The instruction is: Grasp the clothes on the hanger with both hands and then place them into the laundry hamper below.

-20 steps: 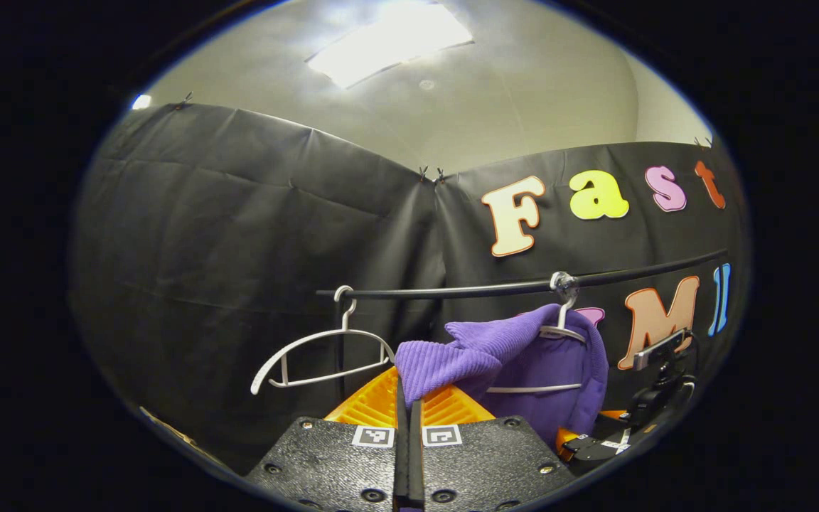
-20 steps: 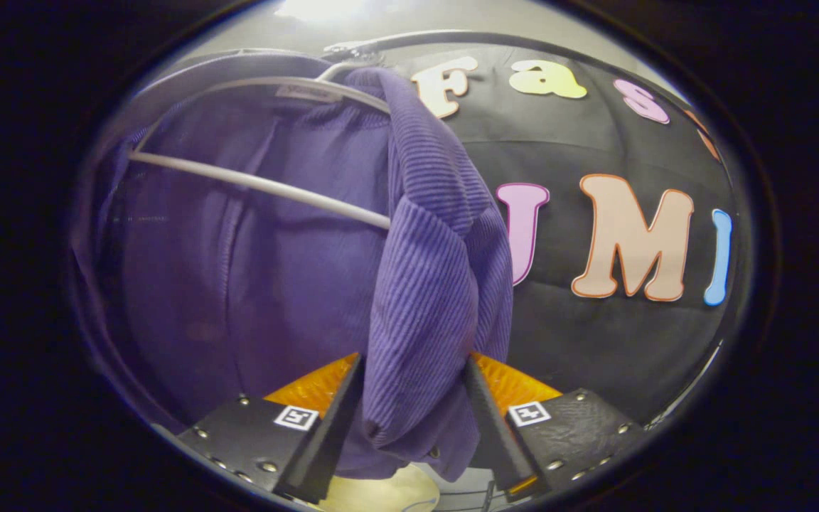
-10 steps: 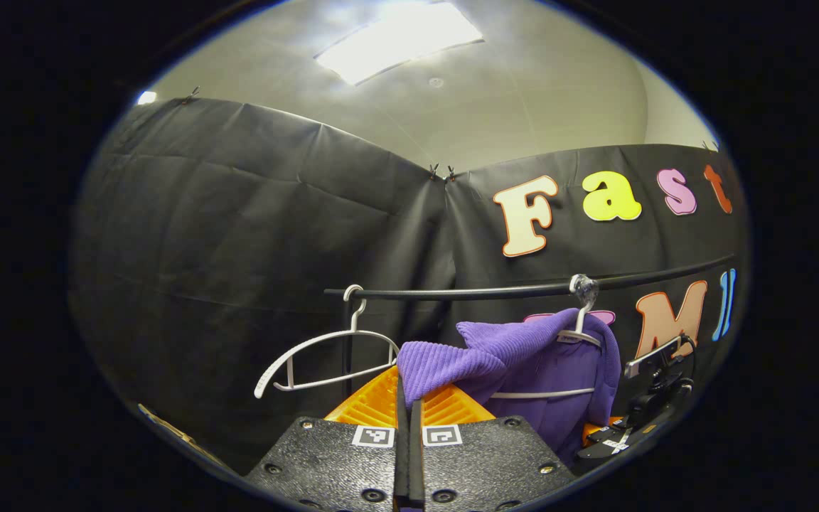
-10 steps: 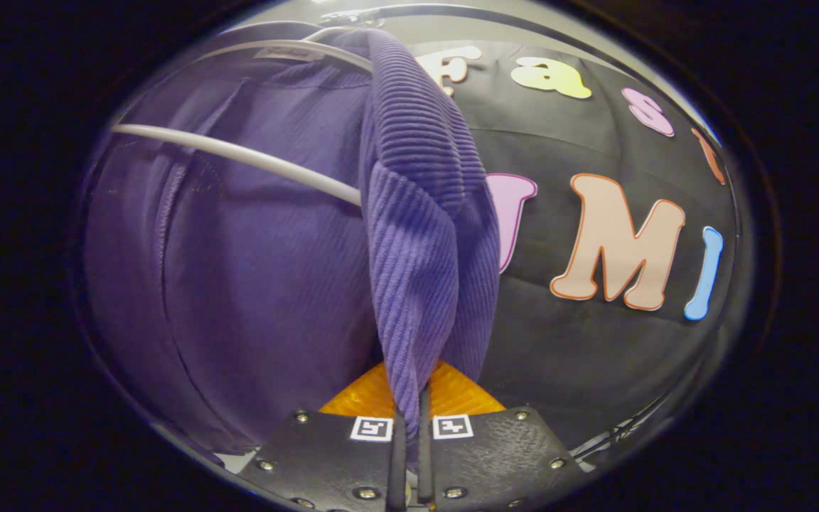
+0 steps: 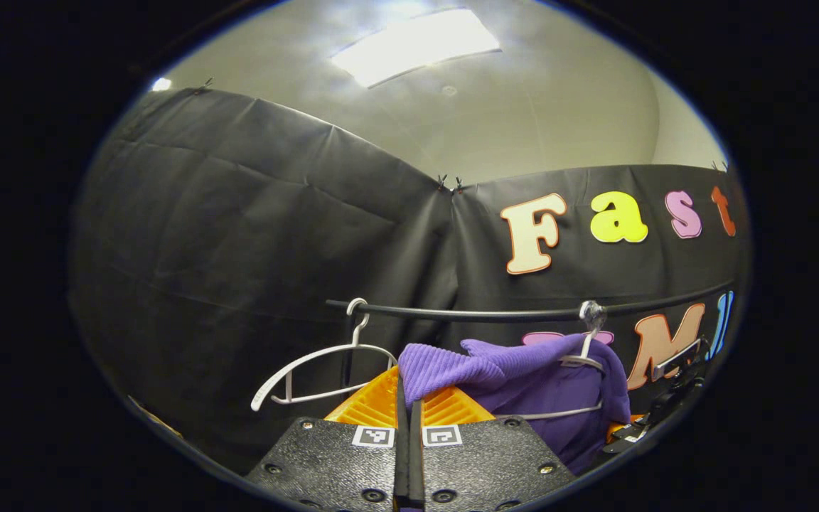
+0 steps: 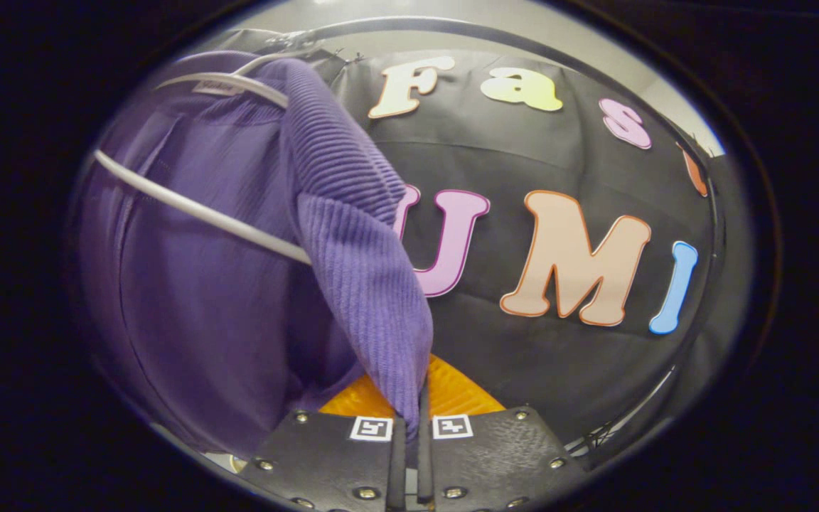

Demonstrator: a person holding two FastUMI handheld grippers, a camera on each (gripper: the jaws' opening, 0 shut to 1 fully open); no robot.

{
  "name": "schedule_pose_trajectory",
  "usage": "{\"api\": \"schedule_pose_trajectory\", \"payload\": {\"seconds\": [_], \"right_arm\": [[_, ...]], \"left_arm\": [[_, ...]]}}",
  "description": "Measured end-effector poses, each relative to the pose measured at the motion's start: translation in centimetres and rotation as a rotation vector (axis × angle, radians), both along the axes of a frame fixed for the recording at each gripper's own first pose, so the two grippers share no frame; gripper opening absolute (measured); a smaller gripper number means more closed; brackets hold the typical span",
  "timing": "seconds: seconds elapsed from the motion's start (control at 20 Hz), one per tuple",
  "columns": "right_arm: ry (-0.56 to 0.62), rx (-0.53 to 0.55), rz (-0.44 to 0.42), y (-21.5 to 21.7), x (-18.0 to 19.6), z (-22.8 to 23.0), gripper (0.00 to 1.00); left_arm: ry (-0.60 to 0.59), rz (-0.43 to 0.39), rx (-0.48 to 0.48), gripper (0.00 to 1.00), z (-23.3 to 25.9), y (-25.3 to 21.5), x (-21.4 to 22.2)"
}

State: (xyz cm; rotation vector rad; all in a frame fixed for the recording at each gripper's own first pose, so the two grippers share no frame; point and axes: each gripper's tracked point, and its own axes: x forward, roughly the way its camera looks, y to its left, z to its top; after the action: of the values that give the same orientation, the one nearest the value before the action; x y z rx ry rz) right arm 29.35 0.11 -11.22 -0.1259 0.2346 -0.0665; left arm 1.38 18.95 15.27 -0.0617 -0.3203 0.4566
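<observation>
- Purple ribbed garment (image 5: pixel 523 384) hangs on a white hanger (image 5: pixel 580 359) from the black rail (image 5: pixel 495 313); in the left gripper view it sits lower in the picture than a second ago, and the rail too.
- Left gripper (image 5: pixel 407 419) has stayed clamped on a ribbed fold of the garment; both fingers are pressed together with cloth pinched between them, the fold stretching away to the right toward the hanger.
- Right gripper (image 6: pixel 409 434) was wide open around the hanging edge a second ago and is now closed tight on that same ribbed edge (image 6: pixel 360 263), cloth trapped between both fingers.
- In the right gripper view the garment has swung left since half a second ago, and more of the booth wall (image 6: pixel 559 355) shows behind it.
- The hanger's lower bar (image 6: pixel 196 210) crosses the cloth at a slant; its right end is hidden behind the ribbed fold.
- An empty white hanger (image 5: pixel 324 363) hangs on the rail's left end, apart from the garment; its place relative to the rail is unchanged.
- The other handheld gripper (image 5: pixel 665 398) shows at the far right edge of the left gripper view, dark and cut off; its fingers are hard to make out there.
- Garment's lower hem is cut off by the gripper bodies in both views.
- Hamper: cannot tell where it is; garment is on the hanger, not yet in it.
</observation>
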Motion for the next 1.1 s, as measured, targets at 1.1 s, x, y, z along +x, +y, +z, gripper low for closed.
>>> {"api": "schedule_pose_trajectory", "payload": {"seconds": [1.1], "right_arm": [[-0.164,-0.021,-0.089,-5.9,5.0,8.1,0.06]], "left_arm": [[0.034,-0.033,0.059,0.00,1.8,5.9,3.9]]}}
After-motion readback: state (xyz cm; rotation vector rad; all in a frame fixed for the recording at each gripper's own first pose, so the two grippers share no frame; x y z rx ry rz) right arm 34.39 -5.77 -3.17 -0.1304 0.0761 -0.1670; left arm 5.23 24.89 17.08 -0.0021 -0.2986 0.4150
